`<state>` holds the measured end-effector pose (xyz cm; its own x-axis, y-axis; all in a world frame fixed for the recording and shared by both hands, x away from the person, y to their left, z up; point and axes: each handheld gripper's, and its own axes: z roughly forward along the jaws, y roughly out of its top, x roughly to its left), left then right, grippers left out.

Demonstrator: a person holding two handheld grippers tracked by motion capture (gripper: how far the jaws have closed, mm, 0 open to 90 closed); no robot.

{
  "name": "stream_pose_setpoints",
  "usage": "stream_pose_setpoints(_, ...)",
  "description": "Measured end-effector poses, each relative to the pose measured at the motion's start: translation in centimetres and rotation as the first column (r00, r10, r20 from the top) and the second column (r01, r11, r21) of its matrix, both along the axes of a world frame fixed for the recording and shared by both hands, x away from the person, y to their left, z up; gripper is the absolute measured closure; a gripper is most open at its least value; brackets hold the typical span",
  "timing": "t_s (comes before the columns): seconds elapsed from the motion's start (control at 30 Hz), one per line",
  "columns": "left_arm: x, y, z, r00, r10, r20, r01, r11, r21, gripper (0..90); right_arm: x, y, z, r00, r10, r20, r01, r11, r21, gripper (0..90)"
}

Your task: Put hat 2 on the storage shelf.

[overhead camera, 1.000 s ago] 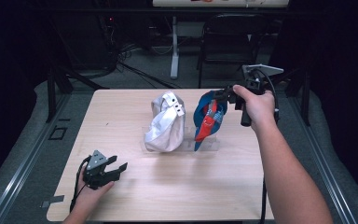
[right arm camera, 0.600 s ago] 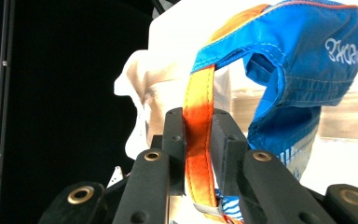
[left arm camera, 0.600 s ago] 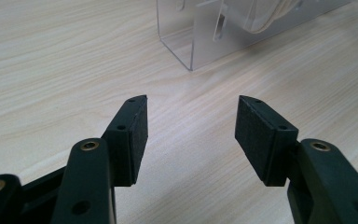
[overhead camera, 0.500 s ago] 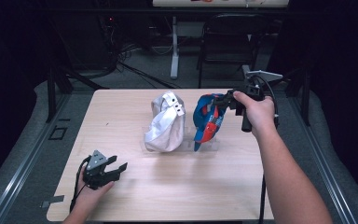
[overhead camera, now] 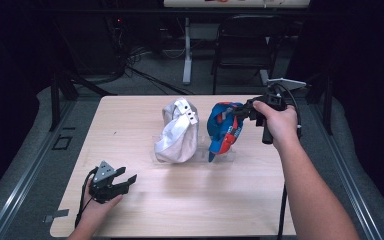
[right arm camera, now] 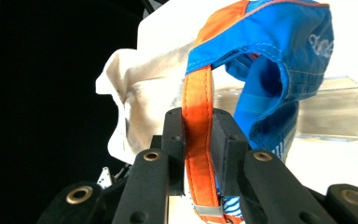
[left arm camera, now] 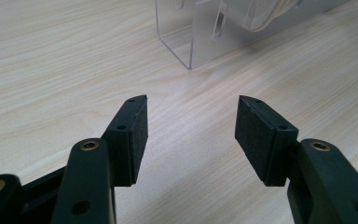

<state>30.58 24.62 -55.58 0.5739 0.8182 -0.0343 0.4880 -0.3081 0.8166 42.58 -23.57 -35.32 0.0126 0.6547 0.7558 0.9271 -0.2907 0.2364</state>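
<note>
A blue and orange cap (overhead camera: 223, 127) (right arm camera: 270, 42) sits on a clear stand (overhead camera: 231, 156) (right arm camera: 331, 107) at the table's middle right. My right gripper (overhead camera: 240, 112) (right arm camera: 198, 114) reaches it from the right, shut on its orange back strap (right arm camera: 198, 140). The jaws have just been opening a little, and the strap is still pinched between the pads. A white cap (overhead camera: 177, 132) (right arm camera: 140, 93) rests on the same stand to the left. My left gripper (overhead camera: 127, 181) (left arm camera: 191, 121) lies on the table near the front left, open, with nothing between its fingers.
The light wooden table (overhead camera: 130, 120) ends in dark floor on all sides. A black chair (overhead camera: 240, 45) and a white post (overhead camera: 187, 50) stand beyond the far edge. The corner of the clear stand (left arm camera: 200, 37) lies ahead of the left gripper.
The right hand has shifted slightly while keeping hold of the orange strap, and the blue cap has barely moved. The left gripper has stayed in place.
</note>
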Motion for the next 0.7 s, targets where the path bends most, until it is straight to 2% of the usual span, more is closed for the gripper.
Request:
stream_pose_setpoints(0.27,0.0,-0.1,0.0,1.0,0.002,-0.001,-0.002,1.0,0.005,44.7,-0.7,-0.8,0.4,0.9995,-0.009,0.031,0.01,1.0,-0.024,71.7)
stream_pose_setpoints(0.43,0.0,0.0,0.0,1.0,0.003,0.002,-0.003,1.0,0.008,44.7,-1.3,-1.2,0.6,0.9981,-0.004,0.061,0.008,0.998,-0.066,67.0)
stream_pose_setpoints(0.5,0.0,0.0,0.0,1.0,0.0,0.003,0.0,1.0,0.004,44.7,-1.5,-1.3,0.5,0.9977,-0.007,0.067,0.011,0.998,-0.069,65.9)
stream_pose_setpoints(0.57,0.0,0.0,0.0,1.0,-0.001,0.003,0.001,1.0,0.007,44.7,-1.9,-1.4,0.3,0.9969,-0.007,0.078,0.013,0.996,-0.084,64.1)
stream_pose_setpoints(0.63,0.0,0.1,0.0,1.0,0.001,0.001,-0.001,1.0,0.008,44.7,-2.4,-1.8,-0.1,0.995,-0.007,0.1,0.019,0.992,-0.125,60.4)
stream_pose_setpoints(0.7,0.0,0.1,0.0,1.0,0.002,0.001,-0.002,1.0,0.007,44.7,-2.9,-2.0,-0.4,0.9922,-0.013,0.124,0.031,0.989,-0.145,58.9)
